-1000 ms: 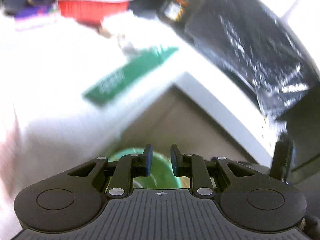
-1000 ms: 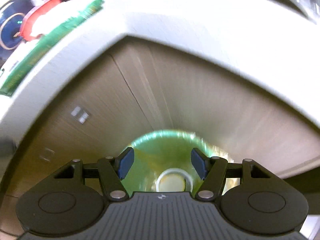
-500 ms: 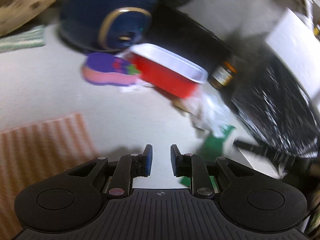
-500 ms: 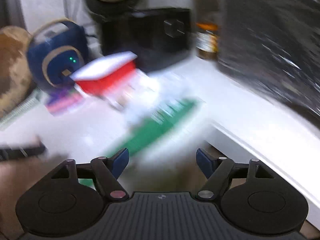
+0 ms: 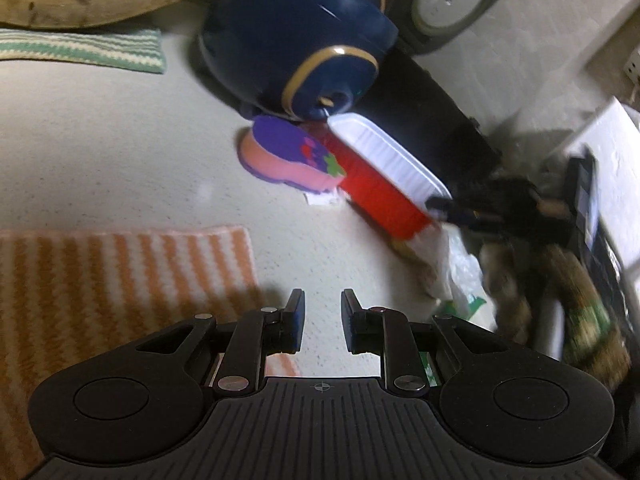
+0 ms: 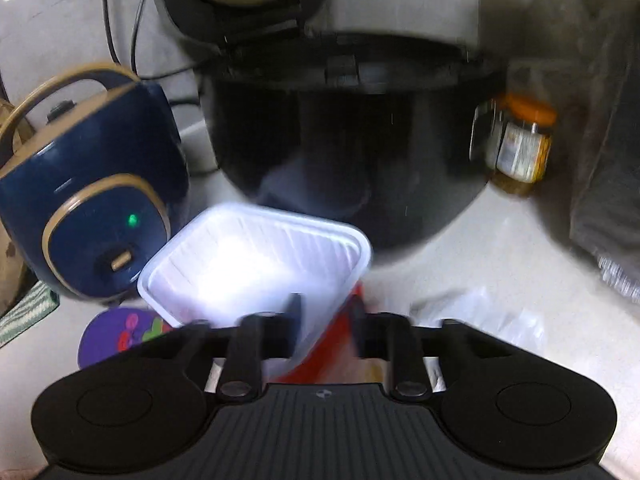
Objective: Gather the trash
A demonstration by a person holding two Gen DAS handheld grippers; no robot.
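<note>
Since half a second ago our right gripper point(image 6: 326, 320) has swung in on the red tray point(image 5: 380, 188), fingers straddling its rim, grip unclear. Our left gripper point(image 5: 322, 320) hangs slack, empty. Tray and clear wrapper point(image 5: 456, 272) remain uncollected on the counter point(image 5: 120, 152).

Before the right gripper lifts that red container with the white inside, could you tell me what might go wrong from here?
The right gripper straddles only the near rim of the red container, so it may tilt or slip when lifted. The container sits tight against the blue appliance and black cooker, so a swing could knock them. The clear plastic wrapper beside it could be dragged along.
</note>
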